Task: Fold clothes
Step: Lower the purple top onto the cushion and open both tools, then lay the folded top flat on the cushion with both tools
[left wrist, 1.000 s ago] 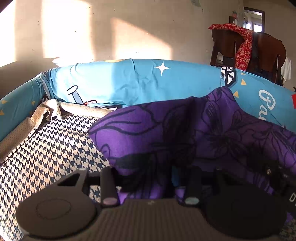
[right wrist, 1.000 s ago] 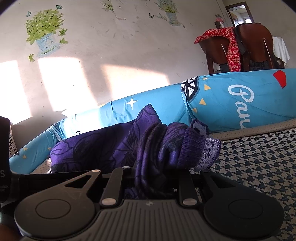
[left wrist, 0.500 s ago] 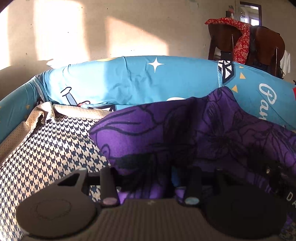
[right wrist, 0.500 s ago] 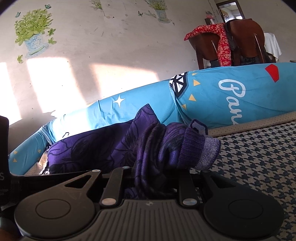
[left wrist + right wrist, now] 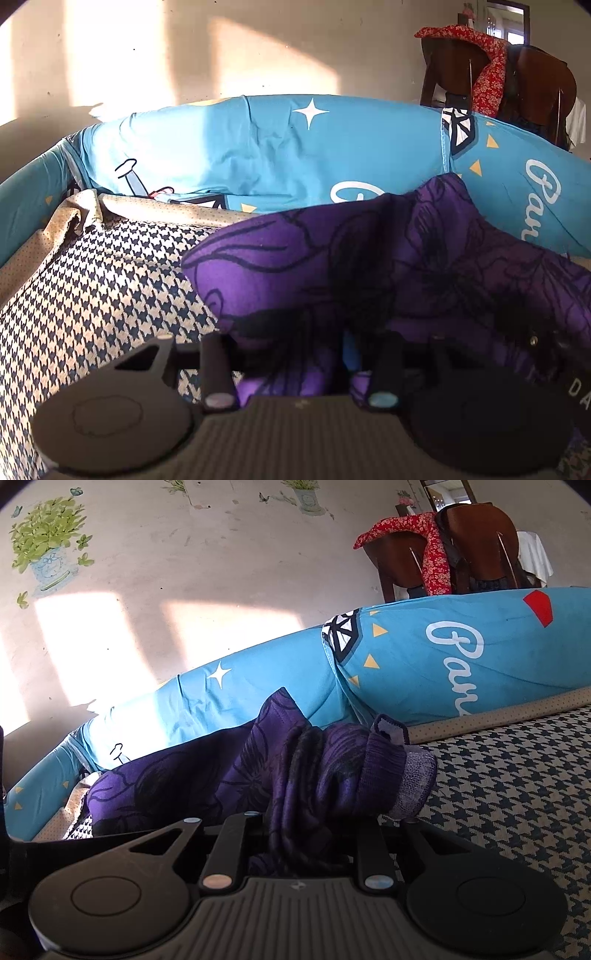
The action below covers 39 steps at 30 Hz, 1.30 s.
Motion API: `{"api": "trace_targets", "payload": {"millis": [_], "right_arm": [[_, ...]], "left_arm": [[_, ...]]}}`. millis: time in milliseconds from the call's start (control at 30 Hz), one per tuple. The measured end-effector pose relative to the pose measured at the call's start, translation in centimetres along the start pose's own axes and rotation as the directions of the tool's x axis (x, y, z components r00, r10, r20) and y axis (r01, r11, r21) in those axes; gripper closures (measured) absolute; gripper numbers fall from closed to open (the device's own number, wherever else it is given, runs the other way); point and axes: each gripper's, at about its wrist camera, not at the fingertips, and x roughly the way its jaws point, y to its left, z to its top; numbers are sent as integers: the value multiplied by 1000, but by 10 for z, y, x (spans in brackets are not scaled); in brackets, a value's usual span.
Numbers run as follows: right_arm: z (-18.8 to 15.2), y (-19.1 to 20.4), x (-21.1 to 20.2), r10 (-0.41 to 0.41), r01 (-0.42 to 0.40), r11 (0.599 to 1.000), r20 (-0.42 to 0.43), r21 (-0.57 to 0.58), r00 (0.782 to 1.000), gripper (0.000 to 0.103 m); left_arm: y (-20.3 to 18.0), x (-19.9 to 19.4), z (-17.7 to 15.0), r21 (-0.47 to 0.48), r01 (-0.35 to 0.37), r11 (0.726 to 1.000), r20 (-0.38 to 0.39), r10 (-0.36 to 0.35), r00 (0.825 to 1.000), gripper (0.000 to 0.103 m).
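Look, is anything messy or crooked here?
Yes. The purple garment is bunched into a thick wad at the right gripper instead of lying flat, and the tan edging at the bed's far corner is rumpled and lifted.

The garment (image 5: 207,786) lies on the checked cover (image 5: 517,775), bunched between the fingers (image 5: 373,845) of the right gripper (image 5: 299,845) and the left gripper (image 5: 299,365). Behind the garment, the bolster (image 5: 258,155) runs across along the wall (image 5: 184,44). Behind the bolster, to the right, stand chairs (image 5: 476,546) with a cloth (image 5: 432,550) draped over them.
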Motion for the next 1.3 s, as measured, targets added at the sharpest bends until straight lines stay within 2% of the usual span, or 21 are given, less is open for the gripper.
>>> {"api": "trace_targets", "payload": {"millis": [267,333,400,433,467,500,567,600,700,833,933,1033,1100,1133,1300], "right_arm": [[-1,-1,4,-17,17,1000,-8,12,1000,82],[-1,-3,5,-23,23,1000,-14,22,1000,82],[-2,-6,8,-40,41,998,-32,37,999,81],[-2,-10,11,-59,61,997,-56,49,997,78],[-1,-15,13,-84,90,994,-86,64,993,75],[-1,-21,16,-110,120,990,-116,79,987,75],[3,-34,15,-184,202,973,-152,110,971,67],[5,-41,13,-218,239,963,-162,124,962,66],[16,-57,5,-223,253,953,-177,169,958,63],[21,-57,-6,-251,270,952,-139,144,958,63],[29,-54,-18,-293,298,949,-65,98,954,63],[35,-51,-26,-240,242,967,-26,75,970,63],[34,-48,-27,-184,186,980,-36,63,982,66],[32,-47,-27,-153,156,986,-50,64,987,70],[21,-43,-18,-48,57,996,-144,61,988,73]], "left_arm": [[-8,7,1,28,-6,1000,-4,6,1000,62],[-10,10,1,44,-5,999,-14,6,1000,59],[-8,14,1,47,-12,999,-29,14,999,48],[-7,15,0,41,-23,999,-31,24,999,46],[-5,15,1,36,-32,999,-30,33,999,40],[-3,13,2,30,-42,999,-17,42,999,30],[4,10,4,13,-59,998,3,59,998,19],[8,10,6,5,-64,998,5,64,998,19],[19,15,7,-21,-70,997,-14,70,997,19],[34,25,8,-70,-77,995,-51,73,996,19],[42,31,8,-99,-86,991,-70,79,994,19],[47,37,7,-115,-96,989,-88,86,992,18],[49,41,7,-126,-100,987,-100,88,991,18],[50,44,7,-131,-106,986,-103,93,990,18],[56,57,8,-161,-134,978,-117,116,986,16]]}}
